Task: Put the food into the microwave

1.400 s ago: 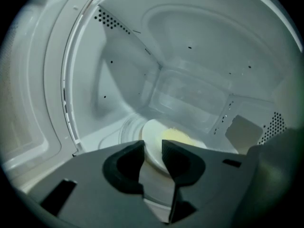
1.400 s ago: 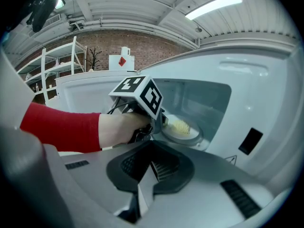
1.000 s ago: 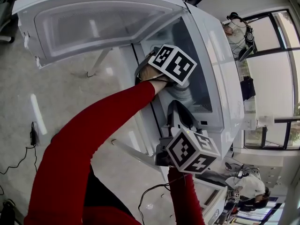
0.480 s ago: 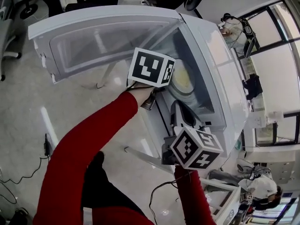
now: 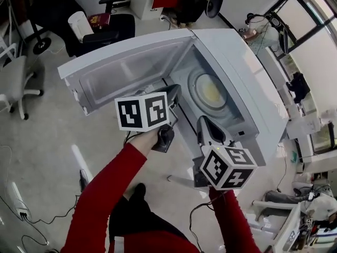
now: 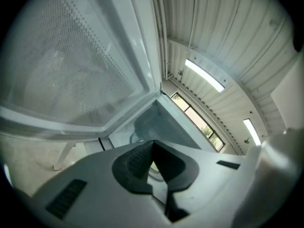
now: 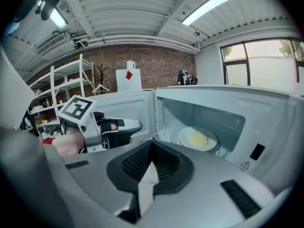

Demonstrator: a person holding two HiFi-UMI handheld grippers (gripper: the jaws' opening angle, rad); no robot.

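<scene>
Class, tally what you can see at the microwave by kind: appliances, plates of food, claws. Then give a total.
Microwave: 1
Plate of food: 1
Claws: 2, left claw and right claw, both shut and empty
Total: 4
</scene>
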